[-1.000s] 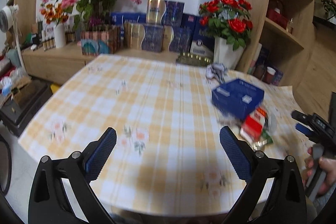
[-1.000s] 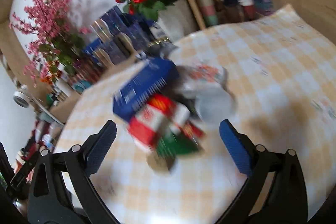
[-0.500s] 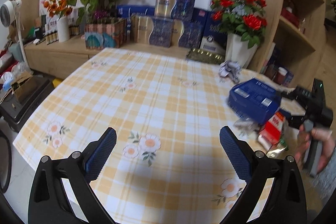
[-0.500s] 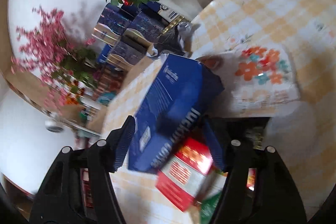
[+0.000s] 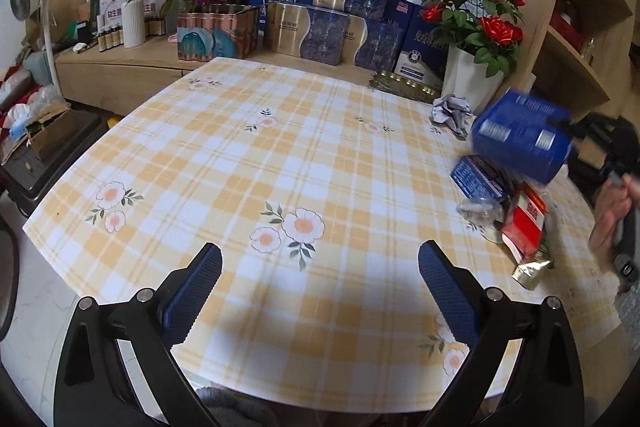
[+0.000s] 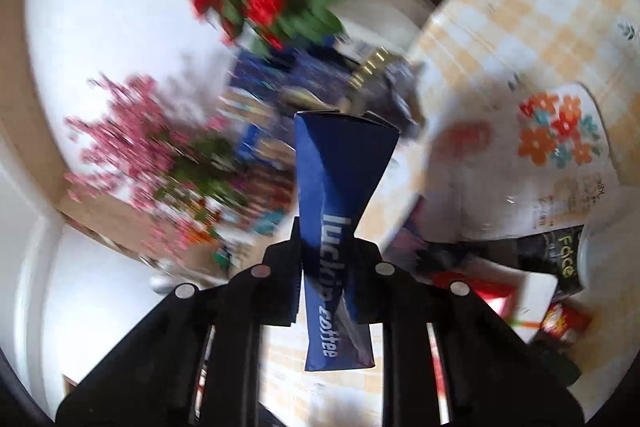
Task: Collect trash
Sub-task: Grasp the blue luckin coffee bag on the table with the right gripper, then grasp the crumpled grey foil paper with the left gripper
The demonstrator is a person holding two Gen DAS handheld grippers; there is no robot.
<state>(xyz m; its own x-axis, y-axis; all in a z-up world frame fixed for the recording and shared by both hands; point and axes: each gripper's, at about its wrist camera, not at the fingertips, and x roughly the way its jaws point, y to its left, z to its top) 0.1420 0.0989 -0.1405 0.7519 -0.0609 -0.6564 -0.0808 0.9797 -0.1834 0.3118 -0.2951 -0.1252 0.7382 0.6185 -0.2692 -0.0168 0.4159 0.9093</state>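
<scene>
Right tongs just clamped the blue carton (seemingly flattened); left tongs apart.

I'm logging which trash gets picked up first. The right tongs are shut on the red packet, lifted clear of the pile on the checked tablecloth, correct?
Not the red packet. The right tongs are shut on the blue coffee box, squeezed flat between them, as the right wrist view shows. The red packet lies in the pile on the checked tablecloth.
</scene>
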